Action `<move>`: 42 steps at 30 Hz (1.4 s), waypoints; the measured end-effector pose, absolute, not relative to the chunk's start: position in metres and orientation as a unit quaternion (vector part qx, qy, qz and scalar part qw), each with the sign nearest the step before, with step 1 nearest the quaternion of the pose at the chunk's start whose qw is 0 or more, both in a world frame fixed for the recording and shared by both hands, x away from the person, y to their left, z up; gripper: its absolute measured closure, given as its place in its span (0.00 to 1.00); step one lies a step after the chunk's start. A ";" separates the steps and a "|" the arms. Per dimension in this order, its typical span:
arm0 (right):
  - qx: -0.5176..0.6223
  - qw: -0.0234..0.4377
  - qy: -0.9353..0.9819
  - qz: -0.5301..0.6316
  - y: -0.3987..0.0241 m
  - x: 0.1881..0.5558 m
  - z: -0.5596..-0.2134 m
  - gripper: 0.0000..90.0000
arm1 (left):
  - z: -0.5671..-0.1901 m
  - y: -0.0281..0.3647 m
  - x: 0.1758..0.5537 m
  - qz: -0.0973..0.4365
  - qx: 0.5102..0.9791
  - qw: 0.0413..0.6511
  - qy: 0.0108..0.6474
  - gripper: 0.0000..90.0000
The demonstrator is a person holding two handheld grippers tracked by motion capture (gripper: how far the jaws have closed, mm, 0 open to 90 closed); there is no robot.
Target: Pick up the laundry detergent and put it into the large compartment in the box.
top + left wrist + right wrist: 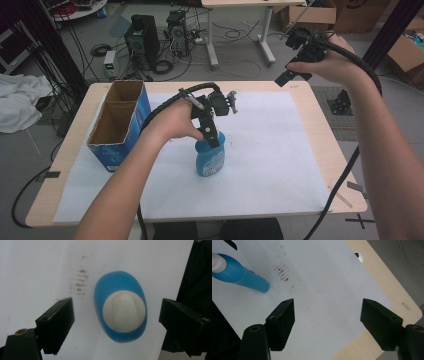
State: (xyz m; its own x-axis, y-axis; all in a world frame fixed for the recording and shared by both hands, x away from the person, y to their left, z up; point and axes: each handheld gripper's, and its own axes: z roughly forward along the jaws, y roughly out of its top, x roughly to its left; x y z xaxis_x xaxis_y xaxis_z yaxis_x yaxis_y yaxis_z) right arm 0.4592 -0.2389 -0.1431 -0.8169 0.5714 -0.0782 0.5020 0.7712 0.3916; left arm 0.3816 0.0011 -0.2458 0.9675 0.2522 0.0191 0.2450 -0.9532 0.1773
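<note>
Blue bottle [210, 159], white cap, upright mid-bench; label print too small to read.

Left tool [116, 322] directly above the bottle, jaws wide either side of the cap, not touching. Right tool [327, 315] raised over the bench's far right corner, jaws wide, holding nothing. White paper sheet [280, 165], scuffed brown, covers the wooden bench [330, 125]. Open blue carton [120, 125] near the left edge. Computer towers [142, 37] and cables on the floor beyond.

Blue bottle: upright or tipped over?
Upright. The blue bottle stands on the white sheet; the left gripper view looks straight down on its white cap.
</note>
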 end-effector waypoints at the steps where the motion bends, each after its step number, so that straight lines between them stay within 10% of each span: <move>1: 0.287 0.097 0.936 0.180 -0.239 0.459 -0.143 0.31 | -0.247 0.001 0.382 0.021 0.988 0.085 0.127 0.15; 42: 0.286 0.093 0.938 0.172 -0.236 0.462 -0.150 0.31 | -0.287 -0.014 0.382 0.030 0.987 0.039 0.150 0.17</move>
State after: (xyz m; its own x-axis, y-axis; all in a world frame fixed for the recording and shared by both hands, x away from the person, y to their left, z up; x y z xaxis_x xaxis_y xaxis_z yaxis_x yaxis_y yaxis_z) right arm 0.4620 -0.2364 -0.1496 -0.8187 0.5691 -0.0767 0.5050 0.7772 0.3754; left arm 0.3819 -0.0145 -0.2869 0.9529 0.2995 0.0483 0.2947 -0.9517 0.0860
